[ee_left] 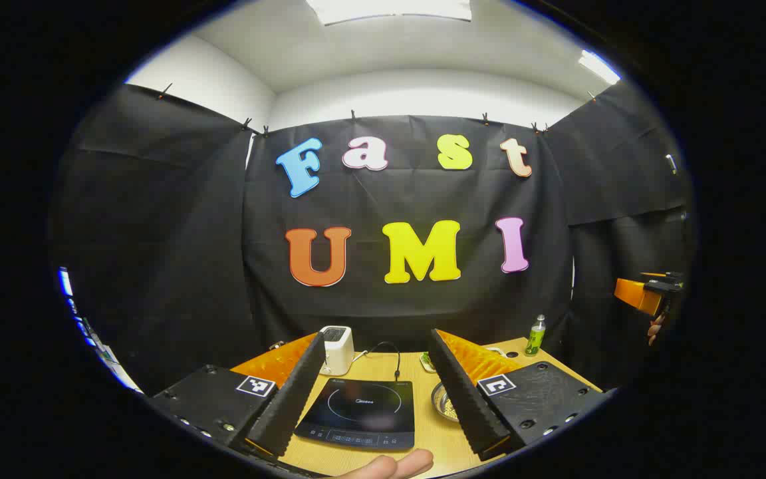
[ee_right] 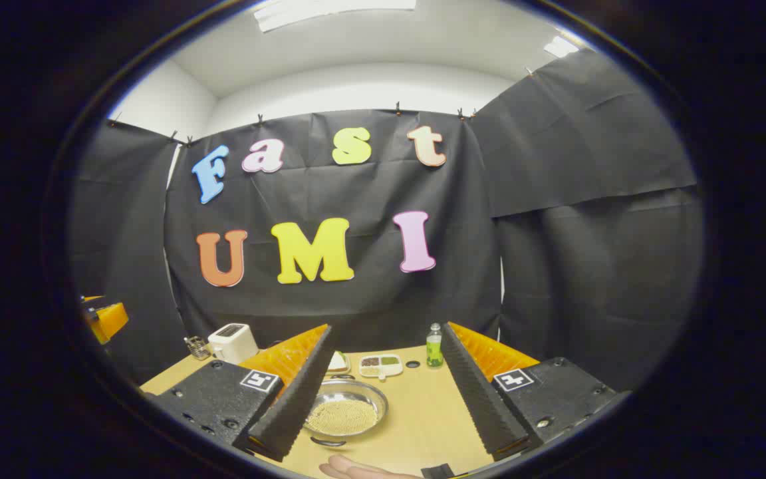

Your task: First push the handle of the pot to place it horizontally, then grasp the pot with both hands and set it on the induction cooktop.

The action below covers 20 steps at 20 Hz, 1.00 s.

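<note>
Induction cooktop (ee_left: 358, 412) sits between wide-spread, empty left fingers (ee_left: 284, 401); right fingers (ee_right: 292, 398), likewise, frame a grain-filled bowl (ee_right: 345, 412).

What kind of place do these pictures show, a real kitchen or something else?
Probably a staged recording booth, not a real kitchen: black cloth hangs on clips as the walls, and one wooden table holds an induction cooktop, a toaster and a metal bowl.

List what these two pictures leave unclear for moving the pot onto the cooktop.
- Metal bowl, left gripper view: mostly hidden behind the left gripper's finger.
- Bowl's contents, right gripper view: grains too small to identify.
- Divided tray: contents too small.
- Induction cooktop: panel markings blurred.
- Right gripper is open.
</note>
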{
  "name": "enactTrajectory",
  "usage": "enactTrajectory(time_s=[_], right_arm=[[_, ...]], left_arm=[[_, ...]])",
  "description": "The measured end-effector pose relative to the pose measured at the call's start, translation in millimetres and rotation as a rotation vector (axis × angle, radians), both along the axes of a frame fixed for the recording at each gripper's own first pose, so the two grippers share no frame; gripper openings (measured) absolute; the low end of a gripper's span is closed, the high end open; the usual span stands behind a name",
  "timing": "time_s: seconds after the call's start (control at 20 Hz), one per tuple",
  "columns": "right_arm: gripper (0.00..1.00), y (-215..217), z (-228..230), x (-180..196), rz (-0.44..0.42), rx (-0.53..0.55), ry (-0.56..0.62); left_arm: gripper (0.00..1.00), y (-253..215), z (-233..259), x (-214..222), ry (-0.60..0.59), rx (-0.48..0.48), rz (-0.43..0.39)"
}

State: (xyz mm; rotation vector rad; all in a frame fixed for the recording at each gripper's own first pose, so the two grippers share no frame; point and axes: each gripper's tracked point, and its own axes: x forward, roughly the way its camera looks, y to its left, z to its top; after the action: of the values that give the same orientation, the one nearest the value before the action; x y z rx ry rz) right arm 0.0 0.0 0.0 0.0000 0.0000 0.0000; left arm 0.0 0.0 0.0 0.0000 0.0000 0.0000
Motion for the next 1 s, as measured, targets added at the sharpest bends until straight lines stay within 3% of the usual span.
enactTrajectory(time_s=[0.5,1.0], right_arm=[[0.99,21.3,-7.4,1.3,0.016,-0.024,-0.007],[0.99,58.0,-37.7,22.2,0.070,0.008,0.066]], left_arm=[[0.95,19.8,-10.1,5.5,-0.008,-0.031,0.007],[0.95,45.2,-28.4,18.8,-0.008,-0.050,0.023]])
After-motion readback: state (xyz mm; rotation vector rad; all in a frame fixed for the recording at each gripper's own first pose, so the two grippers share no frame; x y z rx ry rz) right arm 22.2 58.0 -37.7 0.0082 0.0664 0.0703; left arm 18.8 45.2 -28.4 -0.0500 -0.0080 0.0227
